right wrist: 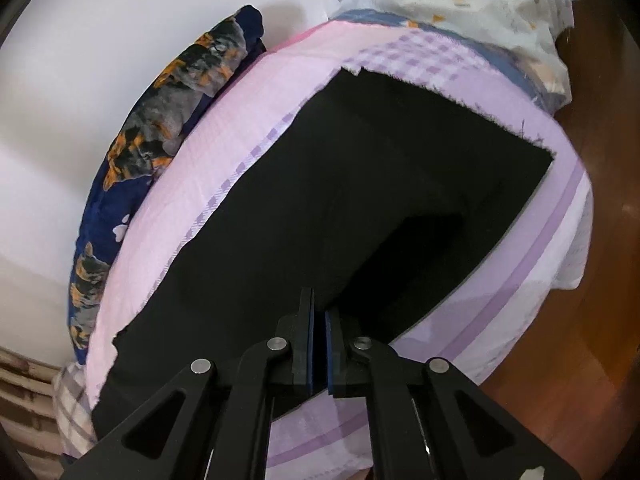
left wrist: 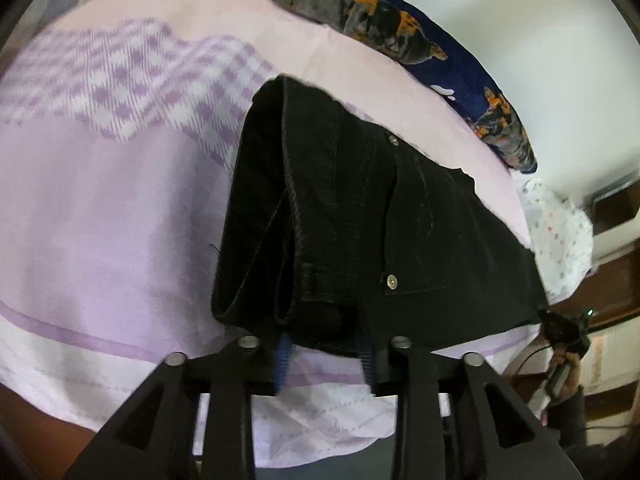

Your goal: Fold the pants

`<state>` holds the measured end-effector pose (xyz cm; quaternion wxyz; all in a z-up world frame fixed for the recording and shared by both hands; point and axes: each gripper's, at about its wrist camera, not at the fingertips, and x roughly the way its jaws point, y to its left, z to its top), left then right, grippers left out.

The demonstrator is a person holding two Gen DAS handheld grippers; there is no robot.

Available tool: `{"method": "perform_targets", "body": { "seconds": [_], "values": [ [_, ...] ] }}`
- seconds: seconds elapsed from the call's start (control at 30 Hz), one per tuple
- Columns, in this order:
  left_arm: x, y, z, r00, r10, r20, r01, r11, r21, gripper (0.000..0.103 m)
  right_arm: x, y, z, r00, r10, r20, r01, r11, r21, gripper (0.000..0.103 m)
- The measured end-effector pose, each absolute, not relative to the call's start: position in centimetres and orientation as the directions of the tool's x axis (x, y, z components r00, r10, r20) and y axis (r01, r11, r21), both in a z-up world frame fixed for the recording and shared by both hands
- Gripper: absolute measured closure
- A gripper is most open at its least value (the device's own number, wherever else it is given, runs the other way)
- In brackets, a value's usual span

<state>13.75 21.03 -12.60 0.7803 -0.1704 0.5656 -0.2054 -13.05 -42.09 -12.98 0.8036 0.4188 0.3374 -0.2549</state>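
Pink and lilac bedding [left wrist: 100, 200] is covering the bed, and the black pants [left wrist: 340, 216] are lying on it, already folded into a thick bundle near the front edge. The left gripper [left wrist: 326, 354] is standing half open at the folded hem, and its pads are not pressing on the cloth. The right gripper [right wrist: 319, 344] is pinching the pants [right wrist: 320, 208] edge with its fingers almost together. For a neat fold, I think both edges should be laid level before the right one is letting go.

We see our right gripper [right wrist: 319, 350] pinched shut over black pants [right wrist: 340, 200] on a pink-lilac sheet [right wrist: 224, 152] — possibly gripping cloth; a dog-print cushion [right wrist: 160, 120] behind.
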Motion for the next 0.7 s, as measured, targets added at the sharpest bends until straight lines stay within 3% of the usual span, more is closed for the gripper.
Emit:
{"method": "perform_targets", "body": {
  "seconds": [0.1,0.23,0.3,0.5,0.7],
  "values": [
    [13.0,20.5,-10.8,0.319,-0.389,-0.864,0.175,0.92,-0.349,0.049,-13.2,-42.6,-13.3,0.657,-0.104,-0.747,0.684,0.499,0.532,0.095],
    [11.7,20.5,-8.6,0.431,-0.142,-0.891,0.204,0.977,-0.057,0.049,-13.2,-43.0,-13.5,0.68,-0.077,-0.729,0.669,0.472,0.575,0.093],
    [11.0,20.4,-7.2,0.483,-0.097,-0.87,0.201,0.98,0.002,0.049,-13.3,-43.4,-13.7,0.693,-0.067,-0.718,0.66,0.458,0.595,0.092],
    [9.6,13.5,-3.3,0.542,-0.262,-0.798,0.398,0.917,-0.031,0.049,-13.6,-45.0,-13.8,0.735,-0.047,-0.676,0.633,0.405,0.66,0.086],
    [9.2,-0.7,-4.0,0.339,-0.489,-0.804,0.699,0.702,-0.132,0.048,-14.0,-47.4,-13.9,0.768,-0.047,-0.639,0.61,0.359,0.706,0.084]
  ]
}}
